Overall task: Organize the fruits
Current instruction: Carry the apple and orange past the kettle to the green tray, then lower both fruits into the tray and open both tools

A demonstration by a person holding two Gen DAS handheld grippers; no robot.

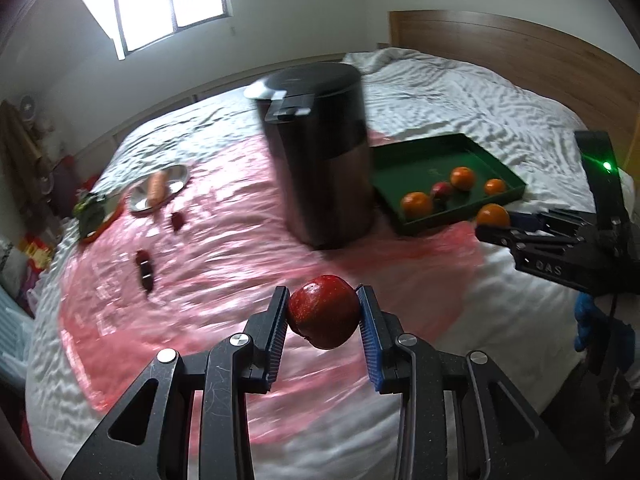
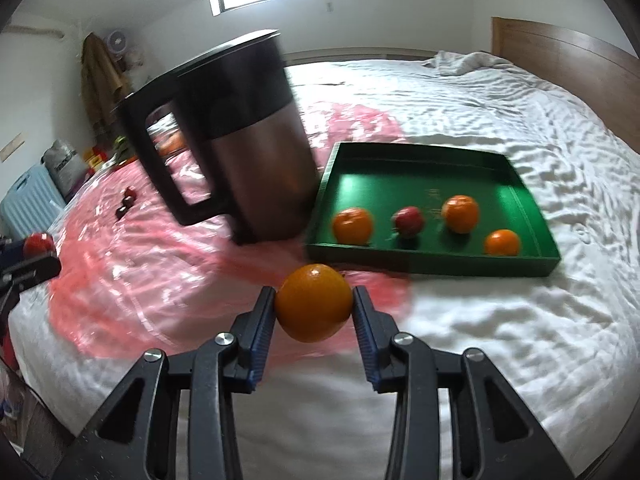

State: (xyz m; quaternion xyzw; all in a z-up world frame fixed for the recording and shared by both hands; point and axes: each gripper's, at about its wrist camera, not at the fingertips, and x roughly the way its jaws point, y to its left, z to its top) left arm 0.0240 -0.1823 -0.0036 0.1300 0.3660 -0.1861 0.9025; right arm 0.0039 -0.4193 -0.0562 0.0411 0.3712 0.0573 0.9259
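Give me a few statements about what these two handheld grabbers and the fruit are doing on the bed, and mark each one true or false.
1. The left gripper holds a red apple between its fingers. True.
2. The right gripper is empty. False: it is shut on an orange.
3. The green tray holds three oranges and one red fruit. True.
4. The dark kettle stands inside the green tray. False: it stands beside the tray, on the pink sheet.
5. A carrot lies on a metal plate. True.
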